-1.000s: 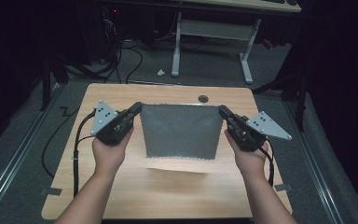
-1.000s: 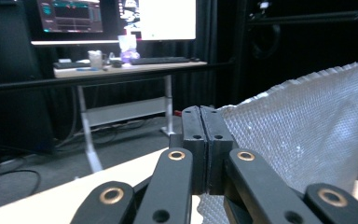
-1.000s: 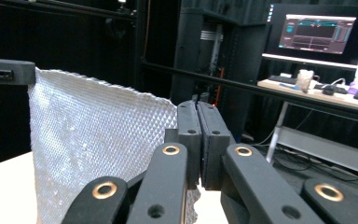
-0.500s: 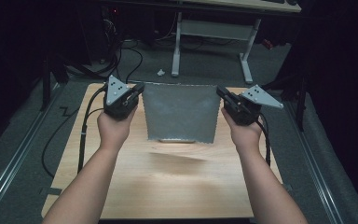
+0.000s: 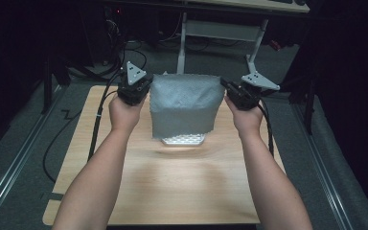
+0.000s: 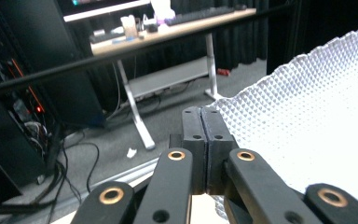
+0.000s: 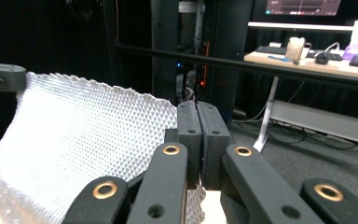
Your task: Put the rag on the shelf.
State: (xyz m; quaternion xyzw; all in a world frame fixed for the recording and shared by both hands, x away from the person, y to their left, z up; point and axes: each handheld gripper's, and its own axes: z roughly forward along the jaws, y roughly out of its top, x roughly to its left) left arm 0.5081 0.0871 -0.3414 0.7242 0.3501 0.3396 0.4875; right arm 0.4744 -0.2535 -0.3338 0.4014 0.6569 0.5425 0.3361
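Wooden table below; left gripper and right gripper fingers clamp cloth corners.

Grey waffle-textured cloth, hanging stretched

You hold both forearms stretched forward, about parallel, with a tool gripped in each hand at the same height. Your left tool points inward toward the right one, its jaws pressed together on a corner of the cloth. Your right tool mirrors it, jaws clamped on the opposite corner.
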